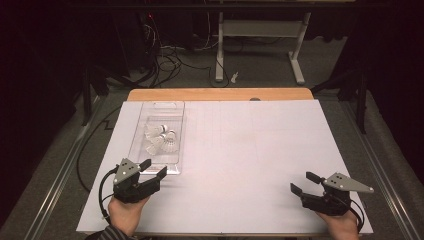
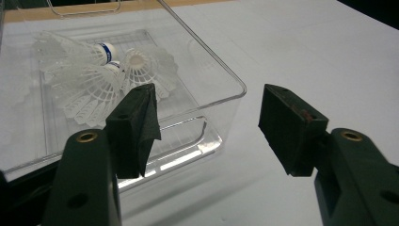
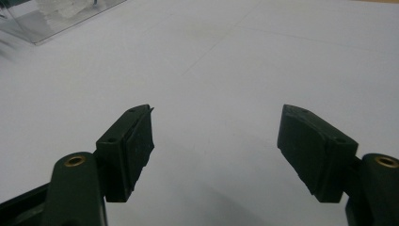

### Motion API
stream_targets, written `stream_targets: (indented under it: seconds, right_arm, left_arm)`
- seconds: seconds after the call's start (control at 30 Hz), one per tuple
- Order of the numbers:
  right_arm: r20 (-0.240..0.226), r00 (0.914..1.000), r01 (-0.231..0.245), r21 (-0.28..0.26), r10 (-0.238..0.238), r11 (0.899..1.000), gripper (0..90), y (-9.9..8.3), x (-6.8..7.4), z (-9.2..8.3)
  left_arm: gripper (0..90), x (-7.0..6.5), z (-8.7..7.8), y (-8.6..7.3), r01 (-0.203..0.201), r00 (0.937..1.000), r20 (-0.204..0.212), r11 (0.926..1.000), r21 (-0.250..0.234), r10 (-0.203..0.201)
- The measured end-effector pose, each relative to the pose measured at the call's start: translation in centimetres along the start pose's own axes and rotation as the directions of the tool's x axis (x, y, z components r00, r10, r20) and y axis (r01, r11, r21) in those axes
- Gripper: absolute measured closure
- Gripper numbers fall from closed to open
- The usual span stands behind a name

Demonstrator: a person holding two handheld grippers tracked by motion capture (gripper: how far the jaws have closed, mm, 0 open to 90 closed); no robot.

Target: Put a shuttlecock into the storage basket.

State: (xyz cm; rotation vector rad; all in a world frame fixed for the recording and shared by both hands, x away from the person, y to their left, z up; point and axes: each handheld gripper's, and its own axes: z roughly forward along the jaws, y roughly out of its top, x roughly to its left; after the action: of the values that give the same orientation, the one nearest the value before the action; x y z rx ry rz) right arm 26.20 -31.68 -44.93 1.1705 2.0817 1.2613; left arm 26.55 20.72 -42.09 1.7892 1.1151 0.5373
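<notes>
The left gripper [image 1: 152, 169] is sitting released, jaws spread, at the near end of a clear tray [image 1: 175, 107] lying toward ten o'clock on the white table [image 1: 250, 145] and holding three shuttlecocks [image 1: 161, 138], while the right gripper [image 1: 304, 182] is resting equally released at four o'clock.

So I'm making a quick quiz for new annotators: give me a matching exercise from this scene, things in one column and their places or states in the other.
Things:
1. shuttlecocks
2. clear tray
3. left gripper
4. right gripper

Places or states:
A. open, over bare white table near the right front
B. lying inside the container
C. open, at the tray's near end
D. on the table's left half

Pairs: 1-B, 2-D, 3-C, 4-A
</notes>
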Motion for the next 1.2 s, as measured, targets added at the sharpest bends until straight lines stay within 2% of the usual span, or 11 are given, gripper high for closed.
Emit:
stream_targets:
  seconds: [0.73,1.2]
  right_arm:
    - [0.001,1.0000,-0.001,-0.006,0.001,1.000,28.0,0.1,0.0,0.0]
    - [0.007,1.0000,-0.006,-0.015,0.006,1.000,28.0,0.1,-0.1,-0.1]
  left_arm:
    - [39.2,-0.4,0.2,-1.1,-0.002,0.9999,-0.017,1.0000,-0.009,0.002]
    - [38.9,-0.1,0.2,-1.5,0.010,0.9999,-0.008,0.9998,-0.017,-0.010]
